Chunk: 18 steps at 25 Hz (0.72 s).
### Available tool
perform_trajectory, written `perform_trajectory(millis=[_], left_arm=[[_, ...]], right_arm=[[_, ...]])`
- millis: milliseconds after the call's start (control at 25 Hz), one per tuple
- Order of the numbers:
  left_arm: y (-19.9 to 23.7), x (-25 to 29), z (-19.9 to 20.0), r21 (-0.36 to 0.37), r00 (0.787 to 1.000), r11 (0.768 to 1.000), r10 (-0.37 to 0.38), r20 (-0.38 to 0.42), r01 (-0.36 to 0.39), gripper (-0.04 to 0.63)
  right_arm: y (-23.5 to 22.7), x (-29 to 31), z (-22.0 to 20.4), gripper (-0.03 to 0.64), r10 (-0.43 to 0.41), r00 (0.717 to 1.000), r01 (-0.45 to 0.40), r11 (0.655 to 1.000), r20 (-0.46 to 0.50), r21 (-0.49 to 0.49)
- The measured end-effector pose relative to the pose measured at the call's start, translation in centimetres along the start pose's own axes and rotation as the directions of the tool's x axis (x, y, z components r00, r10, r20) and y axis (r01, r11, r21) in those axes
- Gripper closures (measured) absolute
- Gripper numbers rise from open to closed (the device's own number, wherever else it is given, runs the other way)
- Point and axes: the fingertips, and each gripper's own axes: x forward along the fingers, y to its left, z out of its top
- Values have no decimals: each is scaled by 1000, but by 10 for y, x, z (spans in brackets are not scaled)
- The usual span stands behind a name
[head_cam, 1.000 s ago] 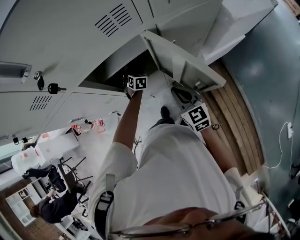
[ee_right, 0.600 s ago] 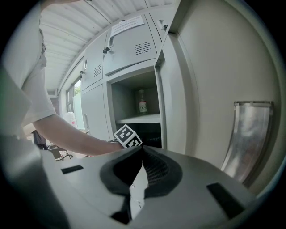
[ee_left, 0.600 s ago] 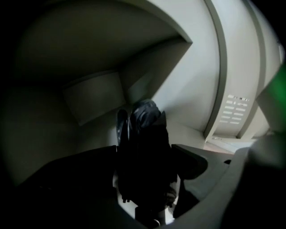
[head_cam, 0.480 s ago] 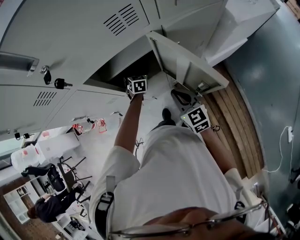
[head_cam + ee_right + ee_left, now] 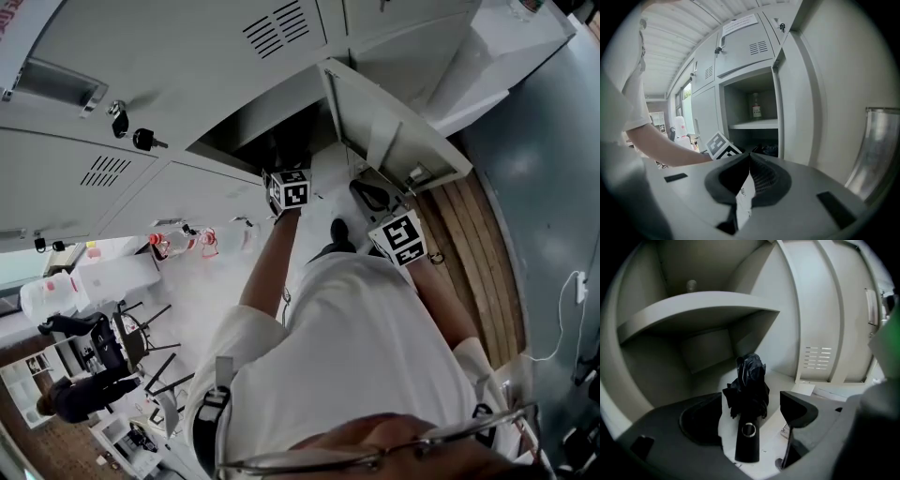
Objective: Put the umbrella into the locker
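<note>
Grey metal makes up the locker [image 5: 253,131], which stands open in the head view with its door [image 5: 394,122] swung out to the right. The left gripper [image 5: 293,190] is held at the mouth of the open part. The right gripper [image 5: 401,239] is nearer the person, just beside the door. Some keys [image 5: 141,139] hang on the shut doors to the left. In the left gripper view the black umbrella [image 5: 749,380] lies folded on the locker floor, under a shelf [image 5: 698,310]. Its handle [image 5: 747,441] is at the near end. The left gripper's jaws have just been opening. They stand wide apart, one on each side of the umbrella, and they do not touch it. In the right gripper view the right gripper's jaws are pressed together at the tips. Far behind them a bottle [image 5: 755,107] stands on the shelf, and the umbrella shows as a dark lump in the part below.
</note>
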Motion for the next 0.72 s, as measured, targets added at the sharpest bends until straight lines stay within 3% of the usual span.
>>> perform_trajectory(millis=[280,520,720], left_arm=[[0,-27,-31,-68,1000,998,-2,-3,2,218],[5,-39,-65,-186,1000,983,1,-18,-4,219],[-13,-43,-90,-285,993,957,-81,-82,54,232]], right_arm=[[6,6,-1,609,27,1000,-27,1000,-5,7],[17,12,-7,609,61,998,-62,998,-23,-3],[21,16,-11,609,74,997,-74,997,-38,-2]])
